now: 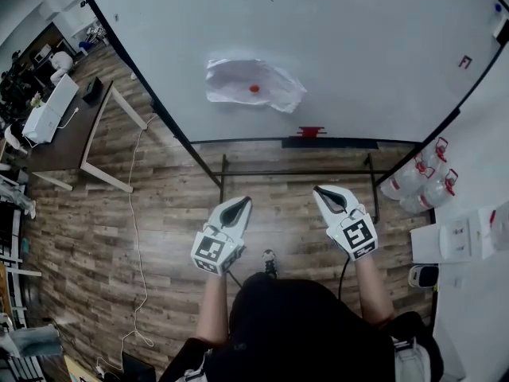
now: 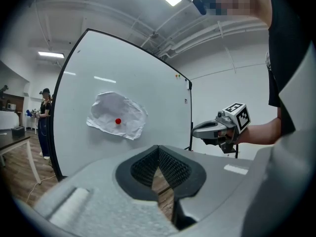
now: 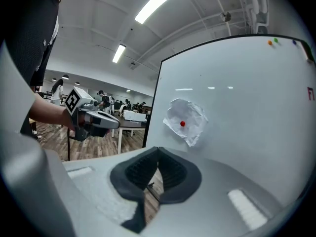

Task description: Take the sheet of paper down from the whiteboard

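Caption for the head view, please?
Left hand-held gripper and right hand-held gripper, both shut, face crumpled sheet of paper held on whiteboard by red magnet.

Sheet of paper (image 1: 274,94) on whiteboard (image 1: 358,46), magnet (image 1: 254,88) at its centre. Left hand-held gripper (image 1: 242,203) and right hand-held gripper (image 1: 323,192) before the board, well apart from it.

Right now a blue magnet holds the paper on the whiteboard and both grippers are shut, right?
The magnet is red, not blue, as the head view shows. It holds the paper on the whiteboard; left gripper and right gripper are shut.
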Demonstrator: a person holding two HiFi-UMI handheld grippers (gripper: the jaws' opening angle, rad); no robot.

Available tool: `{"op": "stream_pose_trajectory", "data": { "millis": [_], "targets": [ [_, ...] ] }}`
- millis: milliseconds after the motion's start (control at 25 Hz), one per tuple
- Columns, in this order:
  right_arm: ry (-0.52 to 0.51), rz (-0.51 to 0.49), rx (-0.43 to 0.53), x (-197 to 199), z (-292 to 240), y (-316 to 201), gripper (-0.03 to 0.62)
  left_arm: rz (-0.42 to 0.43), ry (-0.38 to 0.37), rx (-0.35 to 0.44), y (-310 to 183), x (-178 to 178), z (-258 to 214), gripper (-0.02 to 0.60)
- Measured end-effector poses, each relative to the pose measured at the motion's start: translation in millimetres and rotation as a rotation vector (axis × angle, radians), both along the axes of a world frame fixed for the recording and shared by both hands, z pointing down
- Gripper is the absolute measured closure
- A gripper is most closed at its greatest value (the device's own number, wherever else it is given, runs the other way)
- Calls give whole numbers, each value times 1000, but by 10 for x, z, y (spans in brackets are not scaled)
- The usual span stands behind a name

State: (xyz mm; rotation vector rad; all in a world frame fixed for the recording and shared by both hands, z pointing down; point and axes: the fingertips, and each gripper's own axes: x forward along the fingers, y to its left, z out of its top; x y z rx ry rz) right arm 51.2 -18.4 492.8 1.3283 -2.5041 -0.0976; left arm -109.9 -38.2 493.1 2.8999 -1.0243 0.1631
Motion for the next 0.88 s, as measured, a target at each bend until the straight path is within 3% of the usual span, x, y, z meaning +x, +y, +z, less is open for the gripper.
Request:
{"op": "stream_pose_trajectory", "data": {
  "millis": [880],
  "targets": [
    [-12, 75, 9, -228, 24, -686, 591, 65, -3, 26, -752, -223, -38, 571]
  ]
}}
